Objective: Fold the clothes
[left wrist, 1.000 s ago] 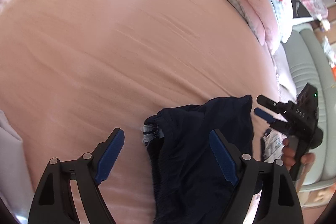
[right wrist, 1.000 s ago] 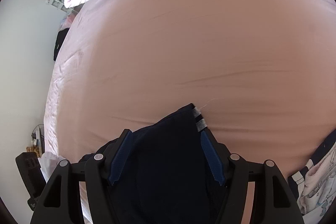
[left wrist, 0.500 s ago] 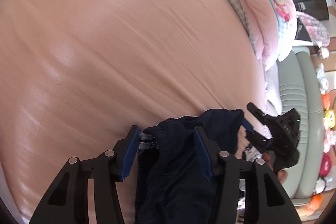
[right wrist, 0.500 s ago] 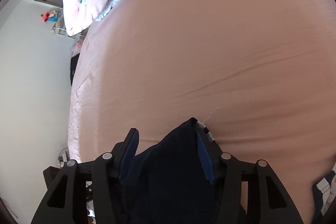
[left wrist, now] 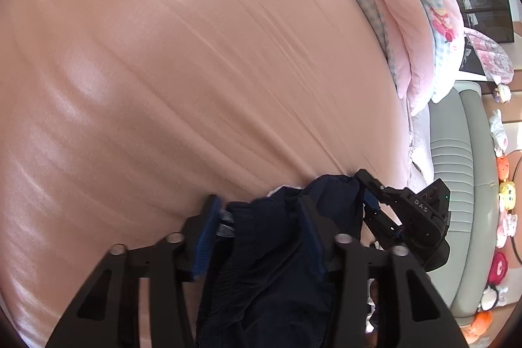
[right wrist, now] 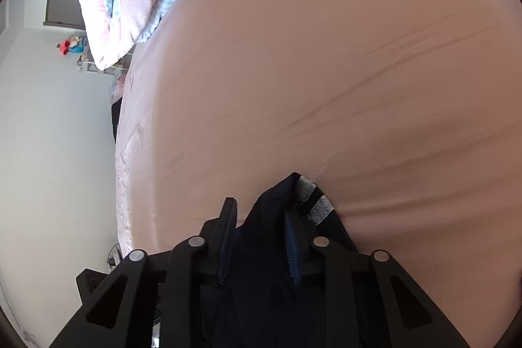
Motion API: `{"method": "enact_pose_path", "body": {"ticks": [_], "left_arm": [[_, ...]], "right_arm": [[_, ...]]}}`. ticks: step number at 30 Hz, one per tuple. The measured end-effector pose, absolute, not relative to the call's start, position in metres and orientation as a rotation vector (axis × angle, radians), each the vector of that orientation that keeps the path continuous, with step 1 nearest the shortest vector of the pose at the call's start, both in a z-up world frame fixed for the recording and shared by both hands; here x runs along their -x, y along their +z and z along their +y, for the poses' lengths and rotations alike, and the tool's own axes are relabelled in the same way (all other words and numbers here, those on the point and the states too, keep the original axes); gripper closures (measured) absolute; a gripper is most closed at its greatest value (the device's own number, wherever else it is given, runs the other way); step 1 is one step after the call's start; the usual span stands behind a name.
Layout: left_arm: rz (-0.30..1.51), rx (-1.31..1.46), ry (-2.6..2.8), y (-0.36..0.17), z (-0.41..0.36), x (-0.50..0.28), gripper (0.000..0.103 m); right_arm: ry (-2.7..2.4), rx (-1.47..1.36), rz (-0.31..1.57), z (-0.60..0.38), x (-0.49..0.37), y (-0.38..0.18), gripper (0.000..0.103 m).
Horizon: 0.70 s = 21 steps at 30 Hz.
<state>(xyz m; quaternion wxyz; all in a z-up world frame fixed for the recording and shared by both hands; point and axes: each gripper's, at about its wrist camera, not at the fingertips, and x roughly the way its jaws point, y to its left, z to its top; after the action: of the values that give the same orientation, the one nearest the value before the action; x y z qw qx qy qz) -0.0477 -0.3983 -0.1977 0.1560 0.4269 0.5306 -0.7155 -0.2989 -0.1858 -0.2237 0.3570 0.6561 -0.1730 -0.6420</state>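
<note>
Jaws on the left gripper (left wrist: 257, 230) were closing from a wide gape onto the bunched dark garment (left wrist: 270, 266); the right gripper (right wrist: 259, 237) was likewise narrowing on its striped corner, low on the pink bedsheet (left wrist: 195, 70), quilt (left wrist: 414, 31) beyond.

Each camera sits just behind its own gripper and looks forward and steeply down along the fingers, close over a pink bedsheet (left wrist: 195, 70) that fills most of both views. The left wrist view faces across the bed toward a grey sofa (left wrist: 456, 136) at its right edge and catches the right gripper (left wrist: 375, 207) there — the right wrist view faces toward a white wall (right wrist: 49, 136) at its left. Both share the sheet, the folded quilt (left wrist: 407, 5) at the far end and the dark navy garment (left wrist: 277, 250) bunched close under each lens.
</note>
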Motion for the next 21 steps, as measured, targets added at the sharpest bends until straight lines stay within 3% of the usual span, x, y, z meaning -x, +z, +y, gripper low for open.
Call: {"method": "enact_pose_path", "body": {"ticks": [1, 2, 7, 13, 21], "left_arm": [[1.500, -1.223, -2.038, -0.198, -0.398, 0.047, 0.078], [1.499, -1.211, -2.032, -0.200, -0.397, 0.046, 0.080], [1.505, -1.136, -2.068, -0.201, -0.393, 0.050, 0.086], [1.453, -1.102, -2.121, -0.185, -0.395, 0.056, 0.086], [1.322, -1.063, -2.172, -0.167, -0.399, 0.058, 0.086]], "right_arm": [[-1.670, -1.705, -0.447, -0.184, 0.299, -0.225, 0.094], [-1.674, -1.705, -0.456, -0.182, 0.299, -0.226, 0.097], [-1.729, -1.630, -0.489, -0.171, 0.297, -0.219, 0.098], [-1.739, -1.534, -0.467, -0.172, 0.297, -0.200, 0.097], [-1.754, -1.452, -0.568, -0.156, 0.303, -0.184, 0.098]]}}
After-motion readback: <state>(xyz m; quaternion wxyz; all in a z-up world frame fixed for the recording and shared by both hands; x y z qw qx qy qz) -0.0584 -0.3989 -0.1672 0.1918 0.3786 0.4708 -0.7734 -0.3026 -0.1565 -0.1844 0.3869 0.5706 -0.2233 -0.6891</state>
